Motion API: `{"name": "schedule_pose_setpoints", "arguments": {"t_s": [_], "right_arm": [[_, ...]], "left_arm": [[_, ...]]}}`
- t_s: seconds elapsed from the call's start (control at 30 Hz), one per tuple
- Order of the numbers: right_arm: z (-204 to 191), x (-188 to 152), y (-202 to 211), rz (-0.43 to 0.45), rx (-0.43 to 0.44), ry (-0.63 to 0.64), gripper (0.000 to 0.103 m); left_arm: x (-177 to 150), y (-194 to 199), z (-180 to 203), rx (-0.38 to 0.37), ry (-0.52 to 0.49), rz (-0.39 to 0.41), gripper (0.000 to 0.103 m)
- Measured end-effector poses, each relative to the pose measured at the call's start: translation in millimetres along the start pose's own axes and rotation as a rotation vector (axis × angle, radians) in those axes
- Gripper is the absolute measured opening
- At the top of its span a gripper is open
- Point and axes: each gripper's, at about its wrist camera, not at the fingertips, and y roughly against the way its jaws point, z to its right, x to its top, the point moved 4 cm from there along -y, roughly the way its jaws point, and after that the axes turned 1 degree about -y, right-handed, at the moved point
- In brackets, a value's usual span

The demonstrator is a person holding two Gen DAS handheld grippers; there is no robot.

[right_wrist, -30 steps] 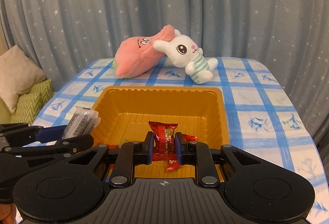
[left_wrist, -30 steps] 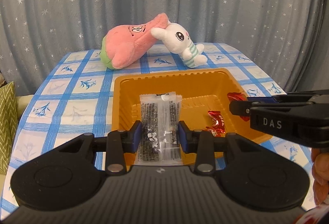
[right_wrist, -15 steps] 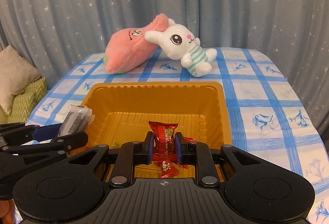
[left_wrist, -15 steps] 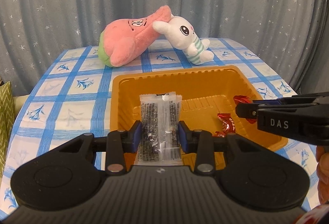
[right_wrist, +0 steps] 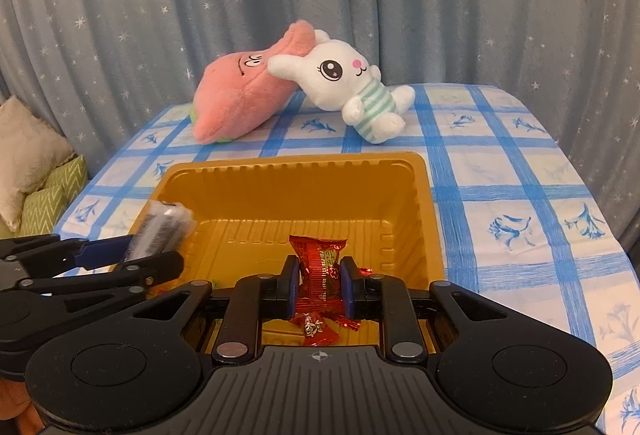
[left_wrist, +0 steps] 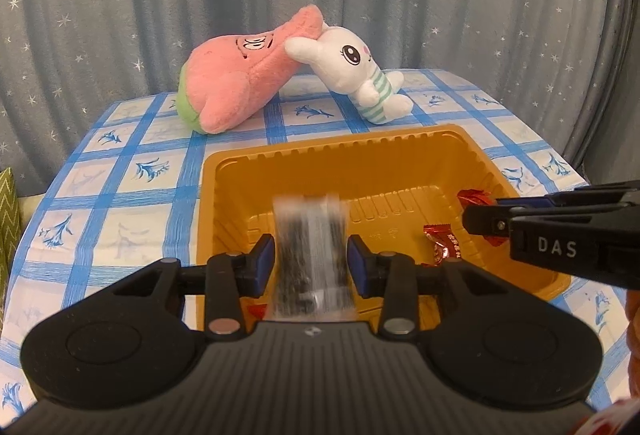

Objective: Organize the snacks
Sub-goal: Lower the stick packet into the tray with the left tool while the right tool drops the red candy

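Left gripper point(left_wrist: 311, 266) sits over the near-left part of the orange tray point(left_wrist: 304, 159), jaws parted just wider than the clear seed-snack packet point(left_wrist: 311, 255) between them. Packet is motion-blurred in the left wrist view, with a sliver of gap showing at each blue pad, so it reads as released rather than clamped; the pads aren't pressing it. From the right wrist view the same packet point(right_wrist: 160, 231) pokes up above the left gripper point(right_wrist: 132, 255) at the tray's left wall. Right gripper point(right_wrist: 319, 289) is nearly closed, pinching a red candy wrapper point(right_wrist: 320, 259) upright between its pads, low inside the tray near the front wall. Another red candy point(right_wrist: 316, 329) lies on the tray floor directly below the right gripper's jaws. In the left wrist view, a loose red candy point(left_wrist: 442, 243) lies on the tray floor just left of the right gripper point(left_wrist: 480, 221). Tray point(right_wrist: 288, 171) sits on the blue-checked tablecloth point(right_wrist: 500, 175). Pink plush point(right_wrist: 244, 99) and white bunny plush point(right_wrist: 348, 87) lean together behind the tray, well apart from both grippers.
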Motion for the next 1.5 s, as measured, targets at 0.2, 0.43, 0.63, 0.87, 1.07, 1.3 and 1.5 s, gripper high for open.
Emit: {"name": "schedule_pose_setpoints", "arguments": {"t_s": [0.2, 0.43, 0.63, 0.87, 1.07, 1.3, 1.5], "right_arm": [[2, 0, 0, 0.001, 0.002, -0.013, 0.022], [-2, 1, 0, 0.004, 0.024, -0.019, 0.022], [-3, 0, -2, 0.021, 0.059, -0.036, 0.022], [8, 1, -1, 0.035, 0.068, -0.089, 0.059], [13, 4, 11, 0.067, 0.036, -0.09, 0.059], [10, 1, 35, 0.108, 0.01, -0.064, 0.059], [9, -14, 67, 0.135, -0.003, -0.061, 0.059]], "left_arm": [[-3, 0, -10, 0.023, 0.009, -0.008, 0.036], [-5, 2, -16, 0.026, 0.024, -0.011, 0.036], [-5, 2, -17, 0.027, 0.026, -0.013, 0.036], [-10, 2, -20, 0.027, 0.025, -0.022, 0.041], [-11, 11, -20, 0.025, 0.023, -0.011, 0.045], [-14, 35, -22, 0.029, 0.028, 0.01, 0.052], [-29, 71, -21, 0.034, 0.042, 0.033, 0.055]]}}
